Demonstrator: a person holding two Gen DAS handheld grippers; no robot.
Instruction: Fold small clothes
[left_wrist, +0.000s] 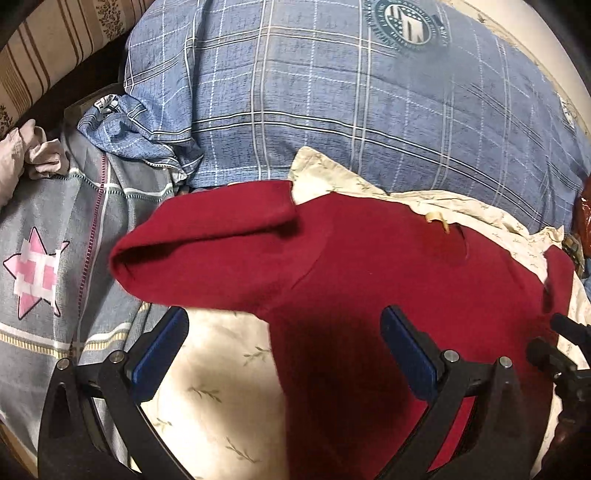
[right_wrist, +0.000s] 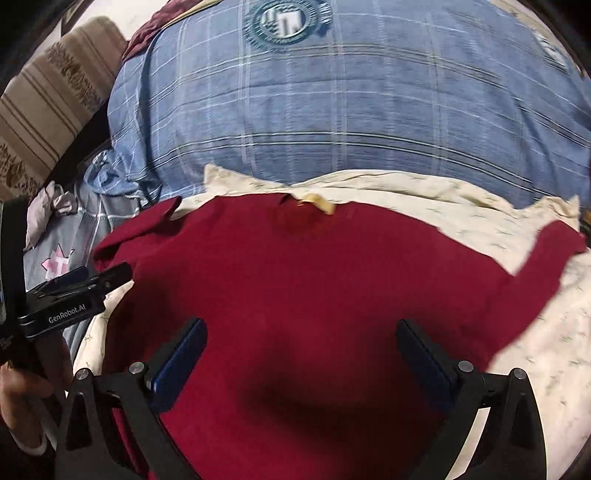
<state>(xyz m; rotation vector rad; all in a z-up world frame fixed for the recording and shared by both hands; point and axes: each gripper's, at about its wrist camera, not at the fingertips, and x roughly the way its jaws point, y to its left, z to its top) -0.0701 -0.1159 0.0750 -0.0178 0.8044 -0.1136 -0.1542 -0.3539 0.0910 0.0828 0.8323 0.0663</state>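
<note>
A small dark red sweater (left_wrist: 369, 258) lies spread on a cream floral cloth (left_wrist: 207, 398), neck with a tan label (left_wrist: 437, 219) at the far side. Its left sleeve (left_wrist: 207, 247) is folded up and inward. My left gripper (left_wrist: 284, 332) is open above the sweater's left lower part, holding nothing. In the right wrist view the sweater (right_wrist: 314, 277) fills the middle, its right sleeve (right_wrist: 546, 254) stretched out. My right gripper (right_wrist: 301, 343) is open above the sweater's body, empty. The left gripper (right_wrist: 107, 280) shows at the left edge there.
A blue plaid quilt (left_wrist: 351, 103) with a round emblem is bunched behind the sweater. A grey sheet with a pink star (left_wrist: 35, 273) lies to the left. A striped cushion (left_wrist: 44, 48) and a crumpled pink garment (left_wrist: 37, 151) sit far left.
</note>
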